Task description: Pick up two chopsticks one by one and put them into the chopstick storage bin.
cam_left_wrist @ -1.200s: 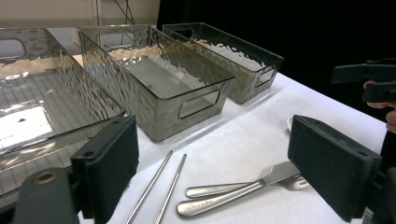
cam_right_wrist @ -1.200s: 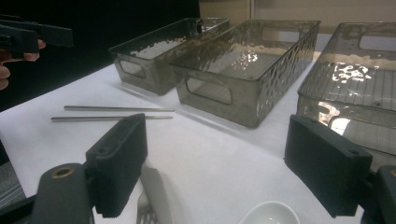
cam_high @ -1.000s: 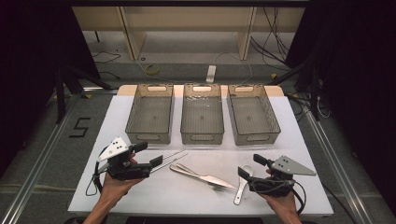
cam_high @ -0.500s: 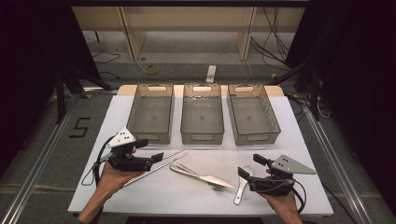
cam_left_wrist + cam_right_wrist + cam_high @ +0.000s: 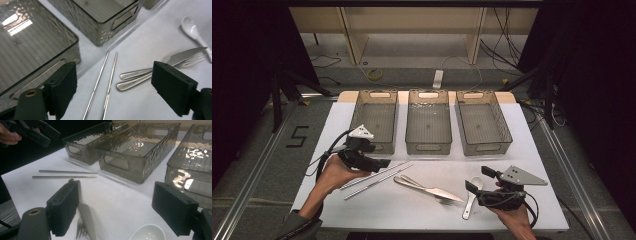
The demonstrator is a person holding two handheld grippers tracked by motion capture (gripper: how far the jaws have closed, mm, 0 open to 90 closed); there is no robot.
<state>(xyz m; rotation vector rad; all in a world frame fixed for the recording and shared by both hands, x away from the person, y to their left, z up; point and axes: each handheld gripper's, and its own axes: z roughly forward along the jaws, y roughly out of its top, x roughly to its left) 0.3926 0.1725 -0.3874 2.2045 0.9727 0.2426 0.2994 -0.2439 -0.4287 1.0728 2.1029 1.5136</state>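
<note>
Over the near left part of the white table (image 5: 532, 150), the left gripper (image 5: 384, 162) is held in a raised hand, its forearm coming in slantwise from the bottom edge and its jaws pointing right toward the chopsticks (image 5: 377, 180). Its jaws are spread with nothing between them, though they have just been closing a little. The two metal chopsticks lie side by side on the table, just in front of the left bin (image 5: 374, 120). At the near right, the right gripper (image 5: 477, 180) sits low over the white spoon (image 5: 472, 197), jaws spread and empty, the hand tucked close to the table edge.

From the left gripper view, the chopsticks (image 5: 102, 85) run between the jaws, with a knife (image 5: 160, 66) and fork (image 5: 195, 61) crossing beyond them. From the right gripper view, the walls of all three bins show side-on, which the high view gives from above, and the spoon's bowl (image 5: 147, 233) sits at the bottom edge
</note>
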